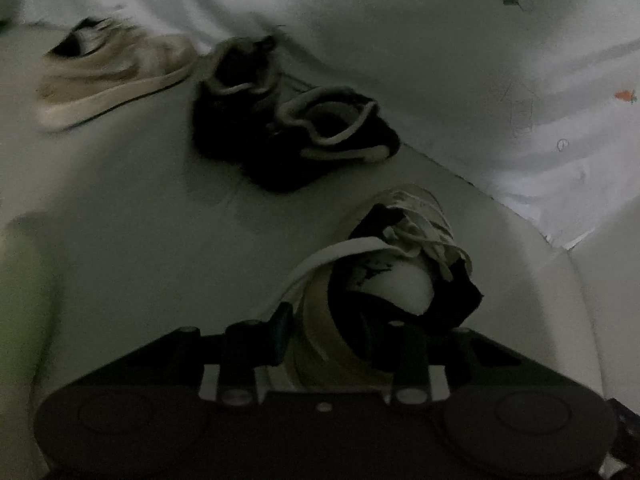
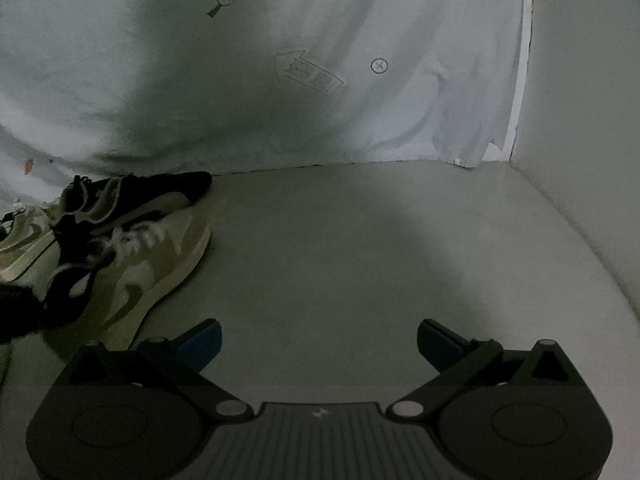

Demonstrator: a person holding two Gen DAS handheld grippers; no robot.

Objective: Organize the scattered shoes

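1. A printed white sheet (image 2: 304,80) with small carrots and doodles hangs as the far backdrop, meeting the pale floor (image 2: 360,248) along a seam; a plain wall closes the right side.
2. The shoes sit in a loose group on the floor close to the sheet. In the left wrist view, a tan sneaker (image 1: 116,76) lies far left, and a pair of black sneakers (image 1: 292,128) with pale collars lies side by side at the centre, touching each other.
3. The second tan sneaker (image 1: 384,280), with white laces and a black tongue, is nearest, its heel end caught in the left tool (image 1: 340,344).
4. The left tool is closed on that sneaker's heel collar, one finger outside the heel and the other apparently inside the opening. Whether the sole rests on the floor cannot be told.
5. The right tool (image 2: 320,340) is spread wide and carries nothing, hovering over bare floor to the right of the group.
6. Handling, as a judgement: these sneakers look light, with stiff soles and soft uppers. The padded heel collar gives a firm, non-slip pinch; the laces and tongue would flop and offer poor control.
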